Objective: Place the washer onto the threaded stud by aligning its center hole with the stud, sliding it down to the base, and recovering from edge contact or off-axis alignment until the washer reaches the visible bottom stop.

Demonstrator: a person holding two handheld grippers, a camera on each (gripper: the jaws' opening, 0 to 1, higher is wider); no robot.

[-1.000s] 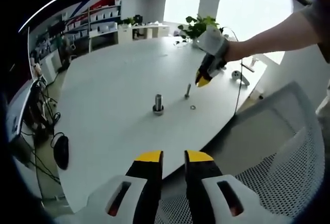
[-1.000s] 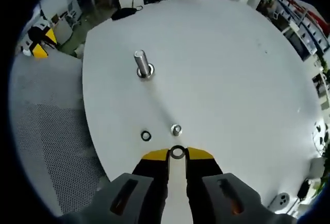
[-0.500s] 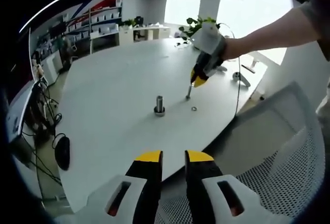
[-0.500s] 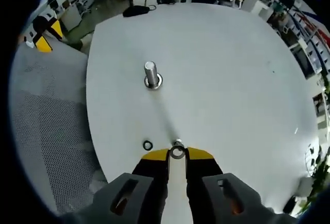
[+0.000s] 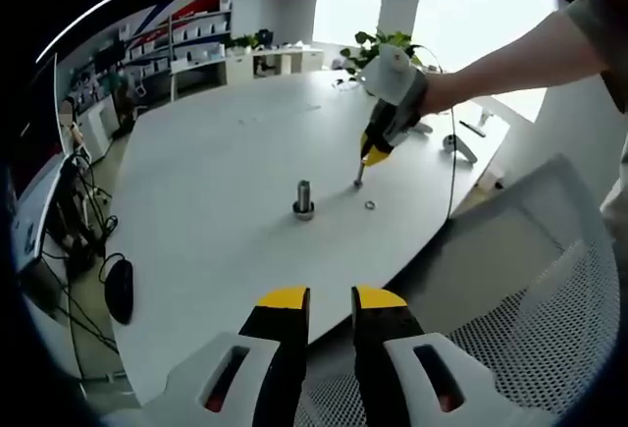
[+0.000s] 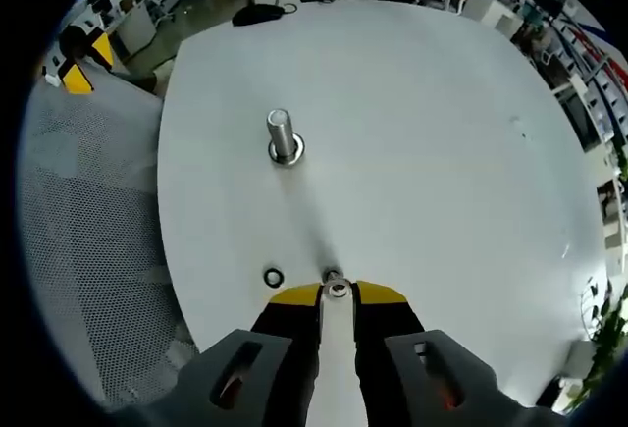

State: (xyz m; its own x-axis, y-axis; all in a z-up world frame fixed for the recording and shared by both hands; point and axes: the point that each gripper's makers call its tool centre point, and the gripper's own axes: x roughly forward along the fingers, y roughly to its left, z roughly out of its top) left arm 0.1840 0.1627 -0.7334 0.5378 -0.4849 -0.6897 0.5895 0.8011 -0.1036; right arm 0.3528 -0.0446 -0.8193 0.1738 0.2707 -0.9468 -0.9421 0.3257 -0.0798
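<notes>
The right hand-held gripper point(image 6: 337, 293), nearly closed on a washer point(image 6: 337, 289), holds it just over the thin stud point(image 5: 358, 173), threading and sliding down remain.

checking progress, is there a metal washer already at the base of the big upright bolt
Yes, a metal washer rings the foot of the big upright bolt on the white table.

No text, label, brand, number or sign can be read on anything in either view, the far shelves and wall being too blurred.
</notes>
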